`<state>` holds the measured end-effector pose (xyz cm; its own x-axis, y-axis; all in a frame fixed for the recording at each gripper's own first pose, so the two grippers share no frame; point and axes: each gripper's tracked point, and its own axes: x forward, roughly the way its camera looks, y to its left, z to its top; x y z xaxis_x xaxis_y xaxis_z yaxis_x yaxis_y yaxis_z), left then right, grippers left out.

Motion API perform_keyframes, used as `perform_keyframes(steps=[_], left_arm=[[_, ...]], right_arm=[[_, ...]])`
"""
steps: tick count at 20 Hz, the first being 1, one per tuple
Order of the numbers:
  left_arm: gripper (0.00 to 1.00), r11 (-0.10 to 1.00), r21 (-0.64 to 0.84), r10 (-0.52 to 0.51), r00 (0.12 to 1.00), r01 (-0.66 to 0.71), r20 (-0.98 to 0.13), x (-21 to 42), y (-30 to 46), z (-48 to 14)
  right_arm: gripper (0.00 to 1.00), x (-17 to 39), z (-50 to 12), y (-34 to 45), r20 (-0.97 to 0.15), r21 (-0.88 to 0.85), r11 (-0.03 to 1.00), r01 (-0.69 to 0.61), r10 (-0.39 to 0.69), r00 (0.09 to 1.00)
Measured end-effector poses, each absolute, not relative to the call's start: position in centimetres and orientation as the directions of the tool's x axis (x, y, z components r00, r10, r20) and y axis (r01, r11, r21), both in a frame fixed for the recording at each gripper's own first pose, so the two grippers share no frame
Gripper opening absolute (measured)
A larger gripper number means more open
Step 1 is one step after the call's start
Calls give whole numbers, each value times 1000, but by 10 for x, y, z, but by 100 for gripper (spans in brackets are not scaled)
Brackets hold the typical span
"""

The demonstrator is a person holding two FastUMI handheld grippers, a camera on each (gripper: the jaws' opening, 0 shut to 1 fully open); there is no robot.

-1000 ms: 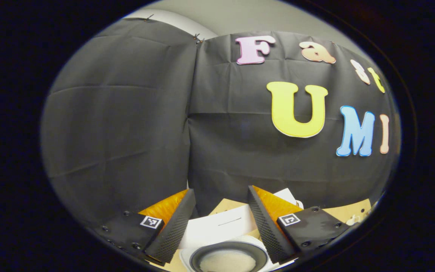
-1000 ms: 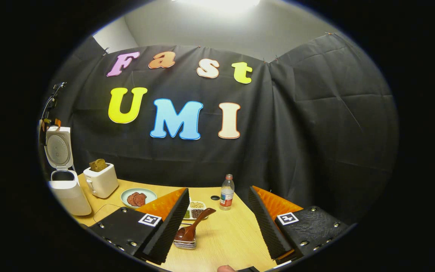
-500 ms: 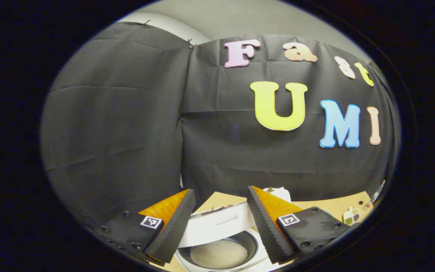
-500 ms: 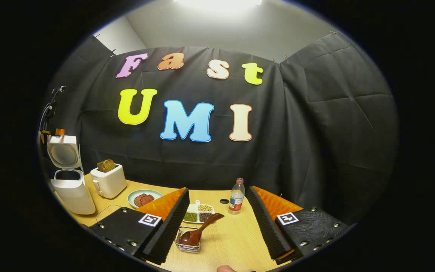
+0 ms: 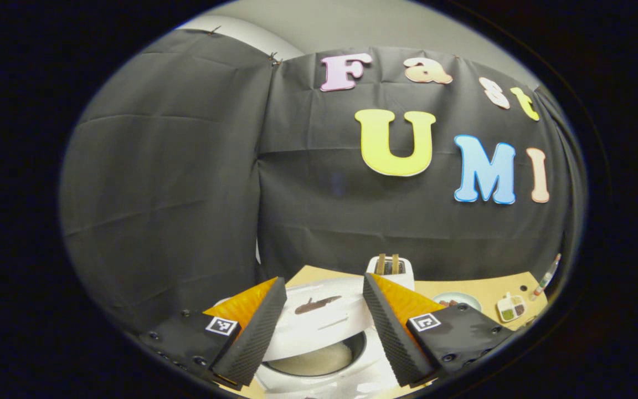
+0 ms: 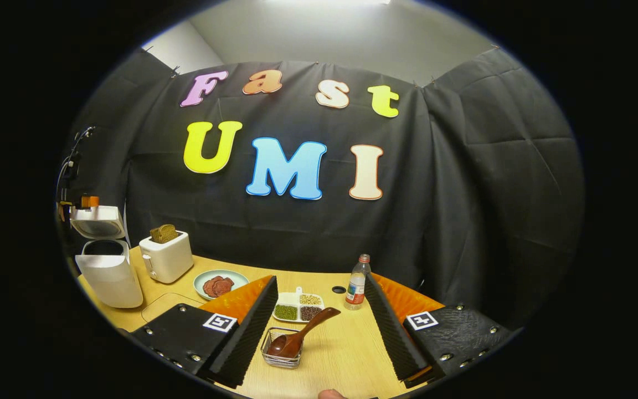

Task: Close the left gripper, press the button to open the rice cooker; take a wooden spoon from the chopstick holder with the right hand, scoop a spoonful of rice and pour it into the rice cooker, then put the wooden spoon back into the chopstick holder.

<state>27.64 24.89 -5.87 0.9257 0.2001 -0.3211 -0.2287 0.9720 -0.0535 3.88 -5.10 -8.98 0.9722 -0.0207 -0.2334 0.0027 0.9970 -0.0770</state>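
Rice cooker [image 6: 106,266] at nine o'clock holds rice; spoon [image 6: 299,335] sits in its holder [image 6: 281,354]; both claws gape empty: task looks finished.

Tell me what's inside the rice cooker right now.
In the left gripper view, the rice cooker holds white rice in its dark inner pot. Its half-lowered lid covers the back of the pot, so how full it is cannot be seen.

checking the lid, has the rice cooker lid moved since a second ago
Yes. In the right gripper view the rice cooker lid has tipped down toward the pot, beside the fixed toaster.
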Motion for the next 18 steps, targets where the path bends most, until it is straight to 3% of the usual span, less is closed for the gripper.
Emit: perform_keyframes(steps=[10,13,14,16,18], left_arm=[[98,974,-100,144,901,-201,-410,254,225,-82],[92,983,-46,142,895,-177,-422,249,232,-90],[100,983,-47,141,891,-178,-433,247,233,-93],[96,984,-37,139,880,-174,-454,242,228,-95],[100,986,-11,142,876,-165,-460,241,232,-98]], right_arm=[[95,36,-98,-33,-247,-59,998,-12,-3,969],[95,31,-104,-30,-254,-77,997,-16,-4,967],[96,30,-105,-30,-257,-76,997,-16,-4,966],[95,26,-109,-30,-265,-67,998,-15,-3,964],[95,22,-114,-35,-273,-66,998,-7,-11,962]])
